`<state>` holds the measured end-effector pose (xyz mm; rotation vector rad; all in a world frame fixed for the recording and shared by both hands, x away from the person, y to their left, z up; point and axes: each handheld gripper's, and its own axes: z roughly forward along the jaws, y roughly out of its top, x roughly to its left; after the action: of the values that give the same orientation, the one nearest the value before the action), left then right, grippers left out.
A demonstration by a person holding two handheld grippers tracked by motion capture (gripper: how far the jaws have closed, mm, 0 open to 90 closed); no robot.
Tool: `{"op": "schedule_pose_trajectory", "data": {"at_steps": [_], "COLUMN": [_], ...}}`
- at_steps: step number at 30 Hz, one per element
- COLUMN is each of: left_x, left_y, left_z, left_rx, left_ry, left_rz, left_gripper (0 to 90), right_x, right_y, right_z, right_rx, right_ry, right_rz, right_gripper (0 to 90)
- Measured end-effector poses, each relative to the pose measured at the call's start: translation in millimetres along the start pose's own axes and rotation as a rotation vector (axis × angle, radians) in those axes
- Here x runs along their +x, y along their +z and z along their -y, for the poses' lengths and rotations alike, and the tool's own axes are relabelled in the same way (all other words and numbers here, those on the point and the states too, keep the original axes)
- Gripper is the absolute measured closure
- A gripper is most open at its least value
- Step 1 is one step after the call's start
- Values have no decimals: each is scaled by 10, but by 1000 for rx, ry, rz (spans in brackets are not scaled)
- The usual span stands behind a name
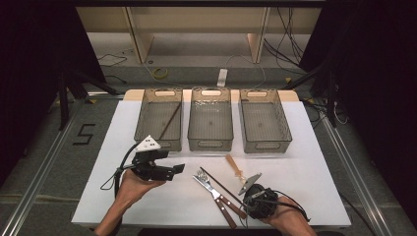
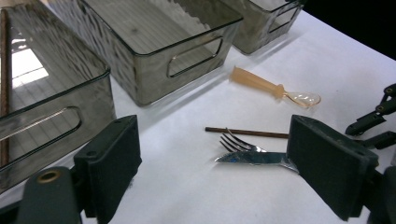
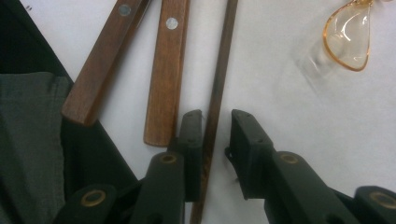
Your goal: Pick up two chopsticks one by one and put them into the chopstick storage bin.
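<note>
Worktop lies bare between our hands — cutlery crowds its near right edge. Our right tongs stand narrow around a brown chopstick, a gap showing on one side; wooden handles lie just beside. Left tongs hang wide, empty.

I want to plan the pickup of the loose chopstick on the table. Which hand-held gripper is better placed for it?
The right hand-held gripper: its jaws already straddle the chopstick, a gap still showing on one side. The left hand-held gripper is open, off beside the trays.
</note>
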<state>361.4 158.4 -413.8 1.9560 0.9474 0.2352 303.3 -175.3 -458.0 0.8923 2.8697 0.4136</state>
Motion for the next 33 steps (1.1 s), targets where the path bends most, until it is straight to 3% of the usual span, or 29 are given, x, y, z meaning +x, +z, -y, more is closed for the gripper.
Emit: {"op": "schedule_pose_trajectory", "data": {"at_steps": [9, 13, 18, 26, 28, 33], "left_x": [-8, -13, -23, -38, -47, -105], "left_y": [9, 16, 17, 38, 42, 62], "left_z": [20, 22, 19, 21, 18, -10], "left_rx": [4, 10, 4, 13, 16, 16], "left_ry": [11, 18, 24, 41, 45, 57], "left_rz": [-12, -13, -14, -9, -4, 20], "left_gripper": [167, 167, 168, 174, 175, 175], "right_x": [-52, -69, -71, -121, -128, -148], "right_y": [11, 17, 17, -26, -63, -169], "right_z": [-58, -86, -115, -92, -85, -79], "right_rx": [44, 58, 82, 74, 60, 27], "right_ry": [-15, 5, -7, -23, -12, -37], "right_rz": [-10, -19, -11, 25, 31, 37], "right_gripper": [831, 840, 851, 858, 858, 859]}}
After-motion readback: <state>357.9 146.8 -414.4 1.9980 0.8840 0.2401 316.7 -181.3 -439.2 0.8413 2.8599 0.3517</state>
